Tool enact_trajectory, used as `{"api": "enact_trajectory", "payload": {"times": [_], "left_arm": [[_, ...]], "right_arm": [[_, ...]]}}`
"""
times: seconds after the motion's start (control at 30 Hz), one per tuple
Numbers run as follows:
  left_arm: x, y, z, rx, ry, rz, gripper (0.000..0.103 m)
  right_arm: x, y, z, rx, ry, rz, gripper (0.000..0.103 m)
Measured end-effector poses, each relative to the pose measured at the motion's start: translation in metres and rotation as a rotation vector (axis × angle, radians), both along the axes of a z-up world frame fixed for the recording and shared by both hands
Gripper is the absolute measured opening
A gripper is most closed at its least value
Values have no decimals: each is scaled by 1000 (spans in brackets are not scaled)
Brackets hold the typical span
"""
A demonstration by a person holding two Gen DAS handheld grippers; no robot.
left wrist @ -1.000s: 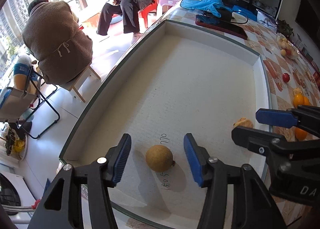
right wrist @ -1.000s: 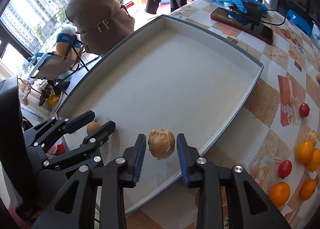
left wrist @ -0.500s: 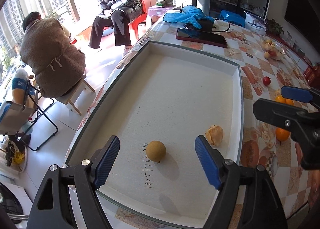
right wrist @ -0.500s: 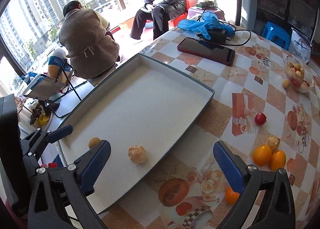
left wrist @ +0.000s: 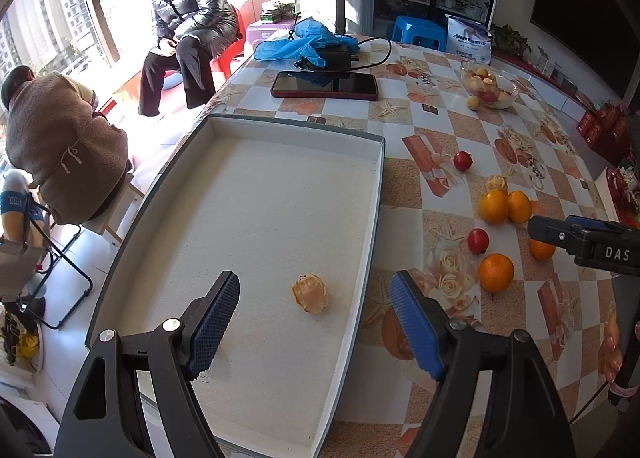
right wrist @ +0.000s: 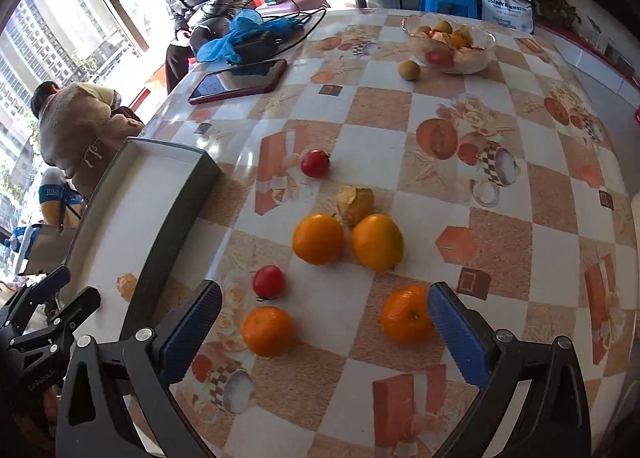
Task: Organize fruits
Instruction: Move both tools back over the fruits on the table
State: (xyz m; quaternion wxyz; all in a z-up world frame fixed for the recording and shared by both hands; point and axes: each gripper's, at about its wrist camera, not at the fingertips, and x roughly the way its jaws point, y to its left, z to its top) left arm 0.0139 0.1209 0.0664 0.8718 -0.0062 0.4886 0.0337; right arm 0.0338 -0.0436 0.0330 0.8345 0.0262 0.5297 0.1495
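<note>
A shallow white tray (left wrist: 378,185) lies on the table's left side. A husked tan fruit (left wrist: 310,293) lies inside it near the right wall, and shows in the right wrist view (right wrist: 127,286). My left gripper (left wrist: 314,320) is open and empty above the tray's near end. My right gripper (right wrist: 324,332) is open and empty over loose fruit on the tablecloth: several oranges (right wrist: 318,238), two red fruits (right wrist: 269,281) and a husked fruit (right wrist: 355,203). The small round brown fruit is hidden.
A glass bowl of fruit (right wrist: 450,43) and a loose yellow fruit (right wrist: 409,69) stand at the table's far side. A phone (left wrist: 324,85), blue cloth (left wrist: 304,45) and cable lie beyond the tray. Two people sit left of the table.
Both grippers let go of their fruit in the tray, opened wide and pulled back. The right gripper swung right over the loose fruit on the tablecloth.
</note>
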Motion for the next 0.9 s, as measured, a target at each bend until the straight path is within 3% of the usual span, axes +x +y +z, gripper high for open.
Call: {"api": "enact_trajectory", "payload": {"times": [0.27, 0.43, 0.7, 0.9], "left_arm": [[16, -65, -19, -20, 49, -113, 81], [18, -103, -40, -24, 85, -170, 81], [28, -119, -59, -97, 116, -123, 81], [32, -126, -59, -88, 109, -103, 81]], "right_arm": [[-7, -71, -38, -96, 56, -112, 103], [-25, -88, -52, -188, 21, -112, 103], [-43, -91, -52, -198, -58, -79, 103], [-41, -90, -52, -195, -70, -74, 103]]}}
